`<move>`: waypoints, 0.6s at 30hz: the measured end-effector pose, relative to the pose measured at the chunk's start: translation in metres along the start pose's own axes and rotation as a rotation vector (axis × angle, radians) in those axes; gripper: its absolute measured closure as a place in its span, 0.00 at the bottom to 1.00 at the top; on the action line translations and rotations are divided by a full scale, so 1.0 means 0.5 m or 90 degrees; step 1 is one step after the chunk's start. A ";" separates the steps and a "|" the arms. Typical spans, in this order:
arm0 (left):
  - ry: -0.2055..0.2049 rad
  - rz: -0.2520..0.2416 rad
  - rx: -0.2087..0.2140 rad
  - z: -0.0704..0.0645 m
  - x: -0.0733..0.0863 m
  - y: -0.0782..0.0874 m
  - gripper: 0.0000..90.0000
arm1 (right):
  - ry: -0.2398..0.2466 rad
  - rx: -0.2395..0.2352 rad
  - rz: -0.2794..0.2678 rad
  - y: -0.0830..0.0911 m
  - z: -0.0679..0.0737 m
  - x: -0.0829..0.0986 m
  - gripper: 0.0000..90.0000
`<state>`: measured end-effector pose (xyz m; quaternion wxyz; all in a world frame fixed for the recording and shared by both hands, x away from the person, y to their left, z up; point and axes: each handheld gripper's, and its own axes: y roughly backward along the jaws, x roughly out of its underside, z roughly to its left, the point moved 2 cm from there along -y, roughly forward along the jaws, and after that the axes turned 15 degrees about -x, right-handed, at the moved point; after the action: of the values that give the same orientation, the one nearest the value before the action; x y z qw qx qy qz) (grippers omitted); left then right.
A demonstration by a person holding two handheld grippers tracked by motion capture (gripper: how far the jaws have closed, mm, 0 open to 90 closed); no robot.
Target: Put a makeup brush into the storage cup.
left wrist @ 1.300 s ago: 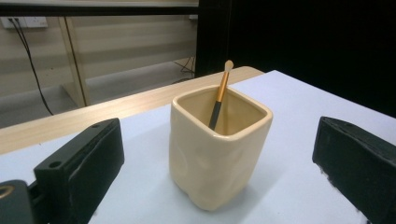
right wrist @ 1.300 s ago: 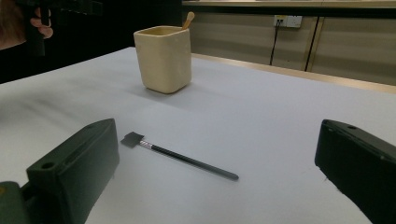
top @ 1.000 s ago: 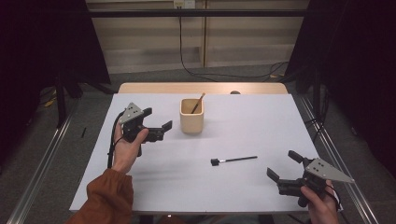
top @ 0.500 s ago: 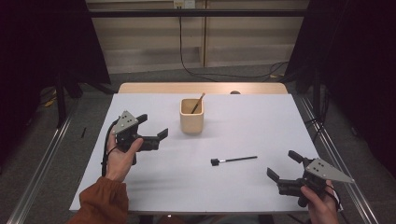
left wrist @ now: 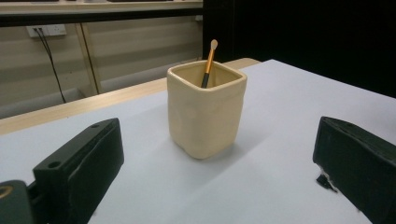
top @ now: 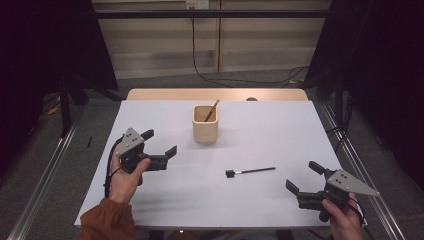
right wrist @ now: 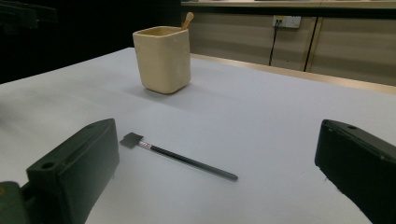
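A cream square cup [top: 205, 123] stands at the middle back of the white table [top: 280, 130]. An orange-handled brush [top: 212, 110] leans inside it. A thin black brush [top: 250, 171] lies flat on the table, in front of the cup and to its right. My left gripper [top: 160, 142] is held open above the table, left of the cup, with nothing between its jaws. In the left gripper view the cup [left wrist: 207, 112] sits ahead between those jaws. My right gripper [top: 302, 175] is open near the front right edge, and the black brush [right wrist: 180, 158] lies just ahead of it.
A strip of wooden tabletop [top: 150, 94] shows behind the white surface. Metal rails [top: 365, 170] run along both sides of the table. A black cable [top: 200, 60] trails down the wall and across the floor behind.
My left gripper has drawn back from beside the cup, toward the front left, still open. The right gripper and the black brush have stayed put.
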<state>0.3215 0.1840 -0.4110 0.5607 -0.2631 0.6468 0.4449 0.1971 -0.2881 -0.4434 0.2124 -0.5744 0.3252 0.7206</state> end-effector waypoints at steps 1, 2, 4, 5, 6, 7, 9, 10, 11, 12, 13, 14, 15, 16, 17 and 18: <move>0.004 -0.001 0.001 0.000 0.003 0.003 0.02 | 0.000 0.000 0.000 0.000 0.000 0.000 0.00; 0.007 0.000 0.002 0.001 0.005 0.007 0.02 | 0.000 -0.001 0.000 0.000 0.000 0.000 0.00; 0.005 -0.002 -0.005 0.001 0.009 0.013 0.02 | 0.000 -0.001 0.000 0.000 0.000 0.000 0.00; 0.005 -0.002 -0.006 0.002 0.011 0.017 0.02 | 0.000 -0.001 0.000 0.000 0.000 0.000 0.00; 0.007 -0.004 -0.004 0.002 0.012 0.020 0.02 | 0.001 -0.001 0.001 0.000 0.000 0.000 0.00; 0.010 -0.003 -0.003 0.002 0.014 0.022 0.02 | 0.001 -0.001 0.001 -0.001 0.000 0.000 0.00; 0.018 -0.004 -0.004 0.001 0.017 0.028 0.02 | 0.000 -0.001 0.001 -0.001 0.000 0.000 0.00; 0.015 -0.003 -0.004 0.000 0.017 0.030 0.02 | 0.002 -0.001 0.002 -0.001 0.000 0.000 0.00; 0.010 -0.005 -0.003 -0.001 0.017 0.032 0.02 | 0.003 -0.001 0.002 -0.001 0.000 0.000 0.00; 0.008 -0.006 -0.005 -0.003 0.017 0.036 0.02 | 0.003 -0.001 0.003 -0.001 0.000 0.000 0.00; 0.005 -0.006 -0.003 -0.004 0.017 0.039 0.02 | 0.003 -0.001 0.003 -0.001 0.000 0.000 0.00; 0.004 -0.007 -0.003 -0.005 0.018 0.043 0.02 | 0.002 -0.001 0.002 -0.001 0.000 0.000 0.00; 0.000 -0.009 -0.006 -0.006 0.019 0.047 0.02 | 0.000 0.000 0.001 -0.001 0.000 0.000 0.00; 0.004 -0.010 -0.007 -0.007 0.022 0.050 0.02 | 0.000 0.000 0.001 -0.001 0.000 0.000 0.00; 0.003 -0.011 -0.008 -0.007 0.026 0.053 0.02 | -0.001 0.001 0.001 -0.001 0.000 0.000 0.00; 0.007 -0.010 -0.010 -0.007 0.031 0.056 0.02 | 0.000 0.000 0.001 -0.001 0.000 0.000 0.00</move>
<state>0.2927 0.1962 -0.4182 0.5588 -0.2748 0.6444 0.4439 0.1973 -0.2877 -0.4436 0.2123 -0.5740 0.3258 0.7206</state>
